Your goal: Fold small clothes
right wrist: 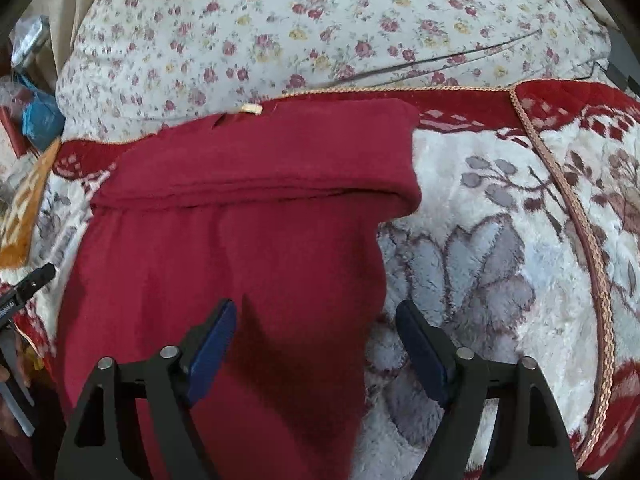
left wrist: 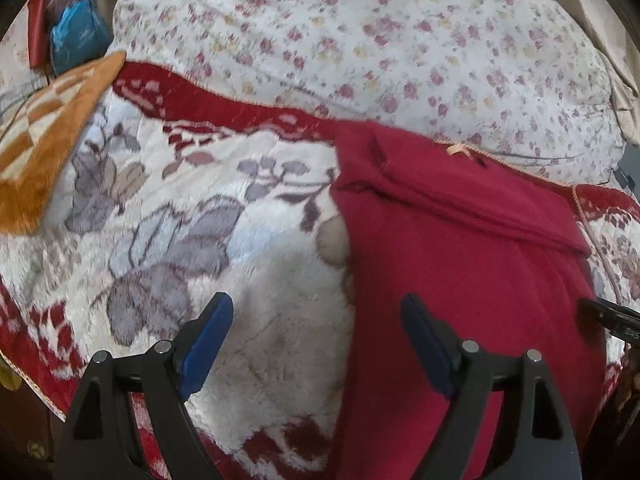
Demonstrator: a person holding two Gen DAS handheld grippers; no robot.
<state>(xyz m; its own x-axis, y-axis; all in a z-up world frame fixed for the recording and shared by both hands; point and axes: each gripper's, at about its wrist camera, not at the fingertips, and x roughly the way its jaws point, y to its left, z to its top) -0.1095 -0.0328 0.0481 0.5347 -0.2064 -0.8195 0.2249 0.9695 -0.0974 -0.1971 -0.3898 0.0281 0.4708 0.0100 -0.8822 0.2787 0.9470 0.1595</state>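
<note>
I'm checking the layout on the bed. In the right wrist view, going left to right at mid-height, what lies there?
Orange checked cloth → red garment → grey flower on the white blanket → braided trim.

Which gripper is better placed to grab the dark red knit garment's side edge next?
Right gripper: the dark red knit garment has its edge between the open jaws. Left gripper mostly frames white plush blanket.
</note>
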